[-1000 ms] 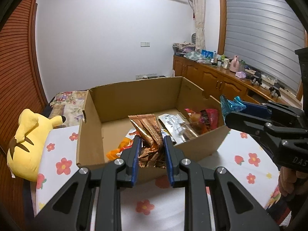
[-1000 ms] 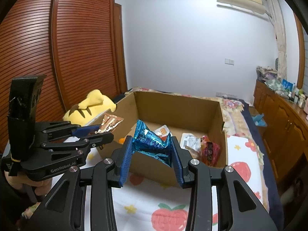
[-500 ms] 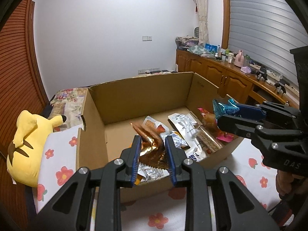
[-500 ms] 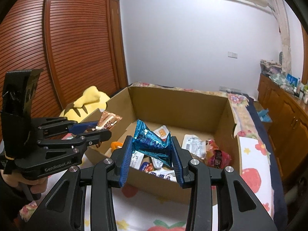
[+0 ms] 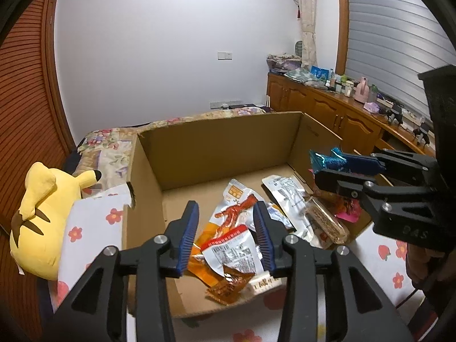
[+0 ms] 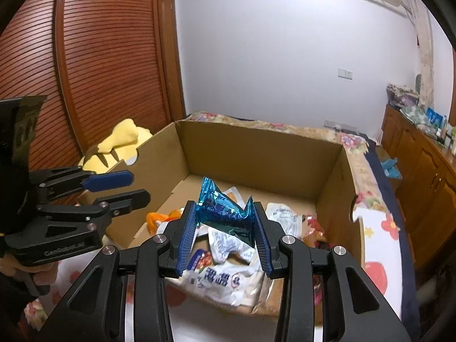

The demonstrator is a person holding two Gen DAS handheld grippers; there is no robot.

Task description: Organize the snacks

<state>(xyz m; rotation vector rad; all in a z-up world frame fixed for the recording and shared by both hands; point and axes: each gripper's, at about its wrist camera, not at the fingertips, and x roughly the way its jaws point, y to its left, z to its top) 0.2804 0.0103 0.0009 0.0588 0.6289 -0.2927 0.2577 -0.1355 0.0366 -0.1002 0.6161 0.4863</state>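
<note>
The left claw hangs over the near left part of an open cardboard box, and its jaws are opening. Nothing sits between its blue pads; they stand apart with only the packets on the box floor showing through the gap. Below and just in front of it lies a brown wrapper, on the box floor near the front wall, partly under a white and red packet. Further in are an orange and white packet, a silver pouch and a long clear-wrapped bar, all loose on the box floor towards the right side.

The right claw is clamped on a crumpled blue packet, pinched between both pads and held above the near right part of the box. In the left wrist view the same packet shows at the tip of that claw, just above the right wall of the box. Under it lies a large white packet against the front wall.

The box rests on a bed with a white flowered sheet. A yellow plush toy lies to the left of the box, touching the sheet's edge. A wooden cabinet runs along the far right wall.
</note>
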